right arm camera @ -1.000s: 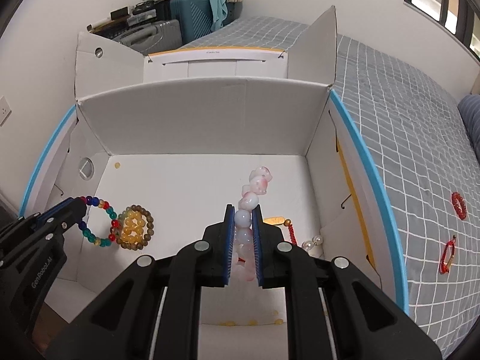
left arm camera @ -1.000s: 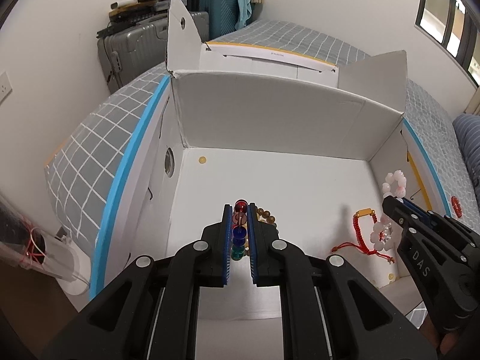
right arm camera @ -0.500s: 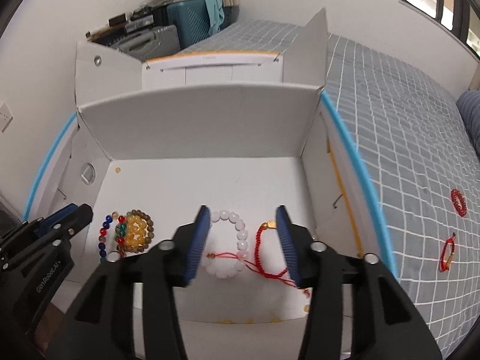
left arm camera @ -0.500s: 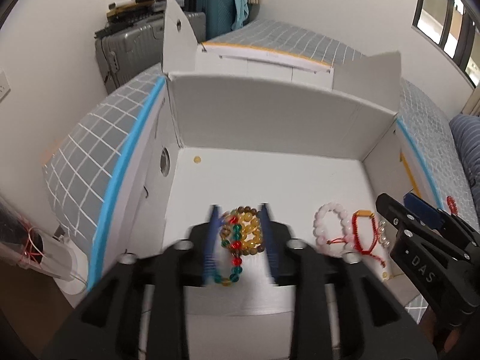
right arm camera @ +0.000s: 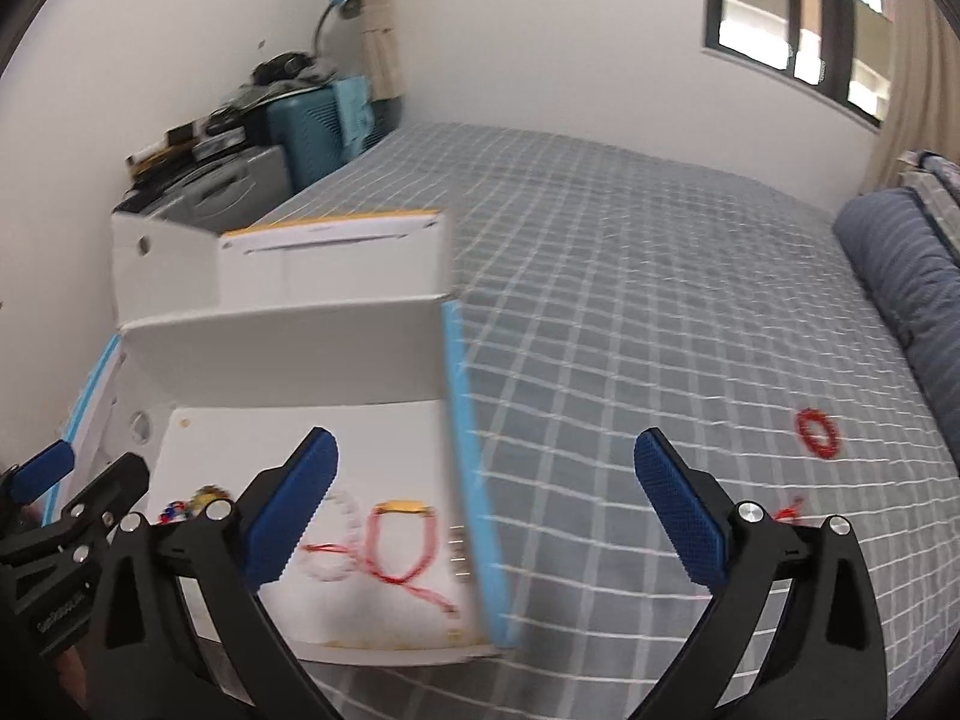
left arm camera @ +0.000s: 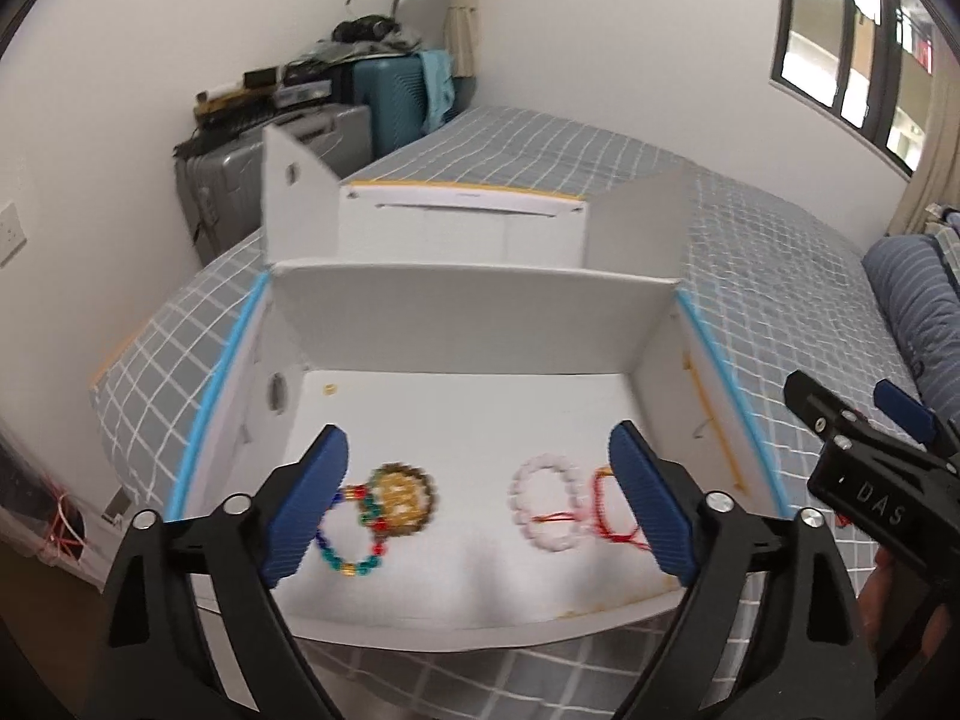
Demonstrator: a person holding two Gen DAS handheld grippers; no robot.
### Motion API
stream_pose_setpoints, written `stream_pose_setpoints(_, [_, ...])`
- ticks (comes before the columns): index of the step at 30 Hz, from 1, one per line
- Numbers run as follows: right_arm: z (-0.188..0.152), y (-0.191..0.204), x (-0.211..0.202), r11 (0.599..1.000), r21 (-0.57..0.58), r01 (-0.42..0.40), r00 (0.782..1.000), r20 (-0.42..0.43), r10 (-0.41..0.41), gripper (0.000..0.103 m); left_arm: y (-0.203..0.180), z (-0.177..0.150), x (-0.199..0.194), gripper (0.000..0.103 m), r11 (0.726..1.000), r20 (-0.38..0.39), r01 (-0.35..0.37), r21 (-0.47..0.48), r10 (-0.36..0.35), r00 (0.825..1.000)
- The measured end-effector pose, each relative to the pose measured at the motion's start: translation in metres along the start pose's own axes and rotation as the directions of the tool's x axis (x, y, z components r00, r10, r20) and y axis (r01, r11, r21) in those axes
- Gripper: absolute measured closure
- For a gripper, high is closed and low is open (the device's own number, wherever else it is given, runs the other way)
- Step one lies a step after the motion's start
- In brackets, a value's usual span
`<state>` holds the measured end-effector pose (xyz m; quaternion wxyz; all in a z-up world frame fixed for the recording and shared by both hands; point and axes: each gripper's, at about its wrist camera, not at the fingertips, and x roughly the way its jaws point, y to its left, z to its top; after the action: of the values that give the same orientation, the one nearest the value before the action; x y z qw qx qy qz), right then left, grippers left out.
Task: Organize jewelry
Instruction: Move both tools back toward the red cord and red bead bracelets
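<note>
Here, going label by label:

Left gripper point(left arm camera: 480, 504): its blue fingers point(left arm camera: 306, 507) are standing wide apart and holding nothing, hovering above the near edge of the box.

Colored bead bracelet point(left arm camera: 354, 540): it is lying on the box floor just beside the left finger, whose tip is hiding part of the ring.

Amber bead bracelet point(left arm camera: 403, 499): it is resting against the colored one, between the two left fingers, nearer the left one.

Pink bead bracelet point(left arm camera: 547, 504): it is lying flat between the left gripper's fingers, nearer the right-hand finger.

Red cord bracelet point(left arm camera: 612, 507): it is sitting just beside the pink one, partly tucked behind the right-hand finger; a red thread is trailing across both.

Right gripper point(right arm camera: 486, 516): its blue fingers point(right arm camera: 681, 519) are also spread wide and gripping nothing, straddling the box's blue-edged right wall.

Box point(left arm camera: 468, 324): a white cardboard box is sitting open on the bed, flaps up, with all four bracelets in the front half of its floor.

Bed point(right arm camera: 630, 276): grey checked cover; a red ring bracelet point(right arm camera: 817, 433) is lying on it well to the right of the right gripper, and another red piece point(right arm camera: 789, 509) is peeking out just beside its right finger, too hidden to identify.
</note>
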<state>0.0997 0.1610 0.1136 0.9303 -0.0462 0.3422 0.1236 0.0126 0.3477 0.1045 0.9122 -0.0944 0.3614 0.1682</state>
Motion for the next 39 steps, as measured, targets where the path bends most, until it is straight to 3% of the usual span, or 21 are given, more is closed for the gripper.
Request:
stream_pose_setpoints(11, [-0.002, -0.129, 0.004, 0.990, 0.088, 0.106, 0.994, -0.007, -0.106, 0.008, -0.131, -0.003, -0.002, 0.006, 0.985, 0.027, 0.109, 0.135, -0.113, 0.993])
stream_pose_setpoints(16, [-0.006, -0.187, 0.019, 0.980, 0.121, 0.155, 0.988, -0.033, -0.152, 0.008, -0.190, -0.011, 0.009, 0.006, 0.973, 0.004, 0.115, 0.199, -0.118, 0.993])
stream_pose_setpoints(27, [-0.030, -0.309, 0.075, 0.949, 0.198, 0.246, 0.966, -0.130, -0.223, 0.008, -0.305, -0.043, 0.057, 0.006, 0.936, -0.101, 0.210, 0.281, -0.189, 0.977])
stream_pose_setpoints(34, [-0.047, -0.366, 0.116, 0.931, 0.209, 0.300, 0.946, -0.190, -0.262, 0.008, -0.355, -0.075, 0.095, 0.006, 0.904, -0.174, 0.246, 0.349, -0.195, 0.965])
stream_pose_setpoints(39, [-0.056, -0.379, 0.146, 0.935, 0.186, 0.301, 0.940, -0.223, -0.258, 0.008, -0.364, -0.091, 0.116, 0.006, 0.894, -0.210, 0.265, 0.362, -0.198, 0.957])
